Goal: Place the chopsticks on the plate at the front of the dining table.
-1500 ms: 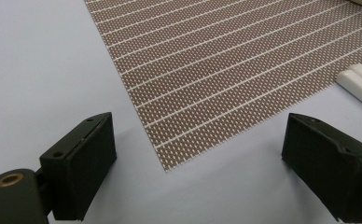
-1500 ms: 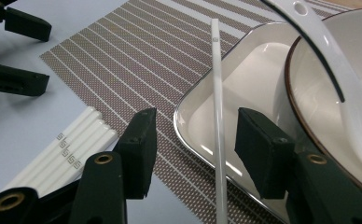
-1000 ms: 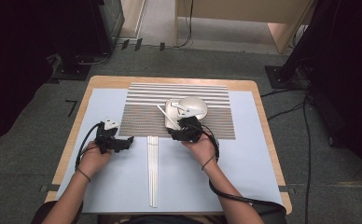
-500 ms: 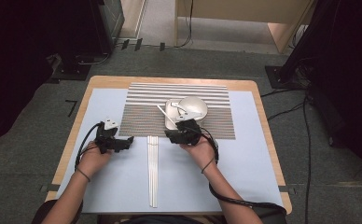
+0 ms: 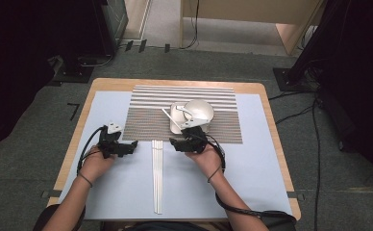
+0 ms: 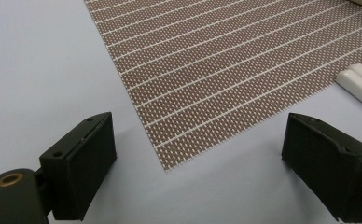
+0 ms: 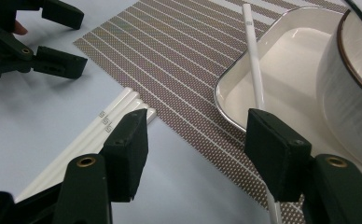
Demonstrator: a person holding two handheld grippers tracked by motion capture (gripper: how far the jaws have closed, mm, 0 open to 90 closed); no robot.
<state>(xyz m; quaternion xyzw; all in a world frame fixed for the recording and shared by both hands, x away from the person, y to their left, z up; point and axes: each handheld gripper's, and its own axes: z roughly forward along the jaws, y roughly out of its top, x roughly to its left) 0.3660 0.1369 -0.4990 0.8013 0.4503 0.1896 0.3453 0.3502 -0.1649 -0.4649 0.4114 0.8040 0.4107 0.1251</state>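
With nothing between its part-open jaws, which have just been widening, the right tongs (image 7: 195, 156) should close squarely on the chopstick (image 7: 254, 60) leaning across the dish (image 7: 281, 60) rim, while the left tongs (image 6: 202, 172) waits open, empty, left of the dish.

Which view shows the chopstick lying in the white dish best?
The right gripper view: the chopstick runs across the dish rim and past the right gripper, whose open jaws do not press it. The high view shows it as a thin white line; the left gripper view shows the placemat.
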